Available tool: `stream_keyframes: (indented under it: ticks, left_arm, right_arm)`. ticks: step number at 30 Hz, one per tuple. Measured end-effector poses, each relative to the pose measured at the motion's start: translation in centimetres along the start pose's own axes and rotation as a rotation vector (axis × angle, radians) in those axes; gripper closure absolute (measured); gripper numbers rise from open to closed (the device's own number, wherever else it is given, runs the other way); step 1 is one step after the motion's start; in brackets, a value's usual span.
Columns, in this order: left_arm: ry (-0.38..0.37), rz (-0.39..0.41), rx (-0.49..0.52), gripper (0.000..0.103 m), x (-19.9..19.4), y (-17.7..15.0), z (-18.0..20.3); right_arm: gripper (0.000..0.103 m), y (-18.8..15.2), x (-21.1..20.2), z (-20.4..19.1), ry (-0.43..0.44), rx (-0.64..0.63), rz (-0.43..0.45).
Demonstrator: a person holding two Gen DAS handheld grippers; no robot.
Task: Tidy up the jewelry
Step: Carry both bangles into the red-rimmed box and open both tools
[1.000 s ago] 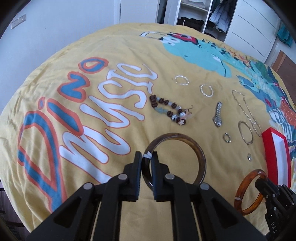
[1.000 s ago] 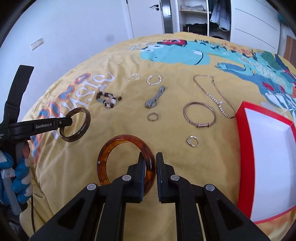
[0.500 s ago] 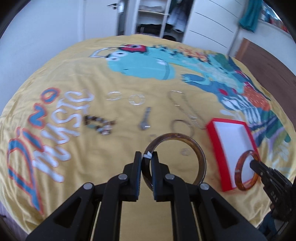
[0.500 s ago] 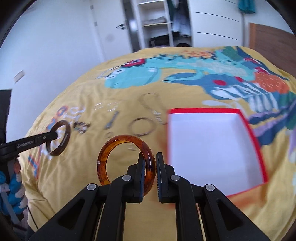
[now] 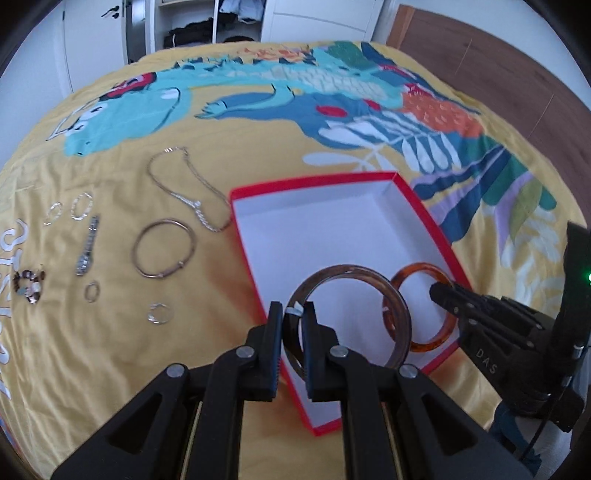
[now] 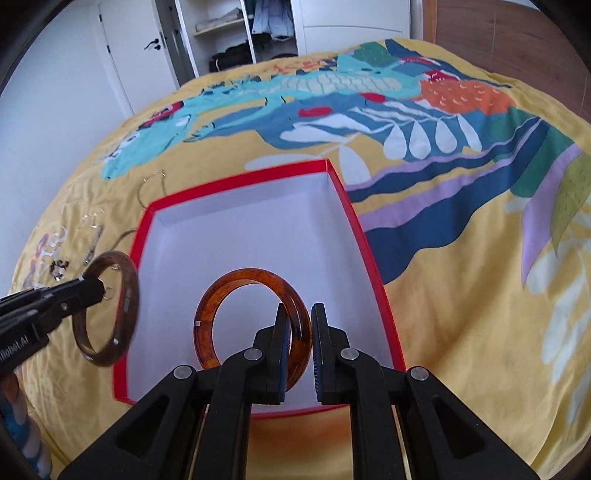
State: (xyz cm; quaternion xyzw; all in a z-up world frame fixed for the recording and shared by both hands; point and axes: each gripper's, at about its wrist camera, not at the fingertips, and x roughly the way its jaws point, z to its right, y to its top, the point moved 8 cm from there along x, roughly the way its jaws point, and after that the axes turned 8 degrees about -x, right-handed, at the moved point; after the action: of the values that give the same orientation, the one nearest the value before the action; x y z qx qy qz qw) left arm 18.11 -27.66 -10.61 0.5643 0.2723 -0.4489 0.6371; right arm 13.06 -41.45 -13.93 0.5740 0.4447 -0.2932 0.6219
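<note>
My left gripper (image 5: 294, 326) is shut on a dark brown bangle (image 5: 388, 295) and holds it over the near left corner of the red box (image 5: 317, 179). My right gripper (image 6: 297, 332) holds an amber bangle (image 6: 218, 295) above the box's white inside (image 6: 240, 236); its jaws stand slightly apart with the bangle against the left one. The amber bangle (image 5: 417, 269) and right gripper (image 5: 439, 291) also show in the left wrist view. The brown bangle (image 6: 125, 291) and left gripper (image 6: 86, 286) show in the right wrist view.
On the yellow dinosaur bedspread (image 5: 92, 350), left of the box, lie a chain necklace (image 5: 184, 192), a thin metal bangle (image 5: 164, 249), a bead bracelet (image 5: 29, 284), a watch-like band (image 5: 88, 247) and several small rings (image 5: 159, 314). A wardrobe (image 6: 240, 33) stands behind.
Both grippers carried their bangles to the right, from over the jewellery to above the red box. The right gripper's jaws have widened a little around the amber bangle.
</note>
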Motion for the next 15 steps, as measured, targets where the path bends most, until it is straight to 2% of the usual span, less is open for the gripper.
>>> stream_keyframes:
  ticks: [7,11,15]
  left_arm:
    - [0.066,-0.047,0.017,0.094,3.6,-0.7,0.0]
    - [0.069,-0.073,0.013,0.094,5.1,-0.8,0.1]
    - [0.077,-0.056,0.023,0.094,5.7,-0.2,0.0]
  right_arm:
    - [0.092,-0.4,2.3,1.2,-0.032,-0.001,-0.039]
    - [0.093,-1.0,3.0,2.3,-0.101,0.018,-0.068]
    - [0.095,-1.2,2.8,2.7,-0.136,0.023,-0.070]
